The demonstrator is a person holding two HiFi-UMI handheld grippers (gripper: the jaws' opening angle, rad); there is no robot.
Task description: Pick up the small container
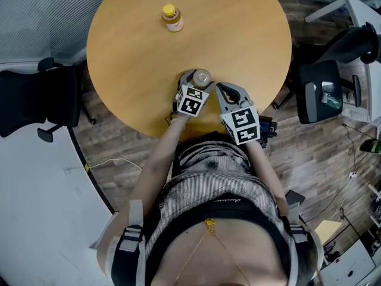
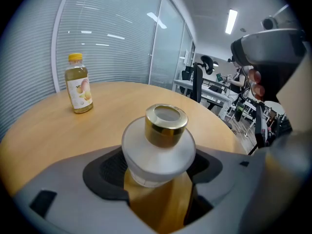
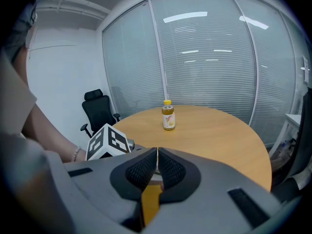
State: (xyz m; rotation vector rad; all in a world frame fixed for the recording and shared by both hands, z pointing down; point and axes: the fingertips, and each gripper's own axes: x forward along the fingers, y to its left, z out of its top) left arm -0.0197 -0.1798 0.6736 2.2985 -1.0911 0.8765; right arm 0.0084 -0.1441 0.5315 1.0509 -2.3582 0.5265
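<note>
The left gripper is pinching the small container low on its frosted body between the dark pads, the gold cap standing up clear of them. The right gripper is hanging just to its right with jaws pressed together on nothing. To my eye that smooth round wall is asking for trouble: a slackening squeeze or a tilting lift could let it twist out and drop onto the table, or the crowding right gripper could knock it.
</note>
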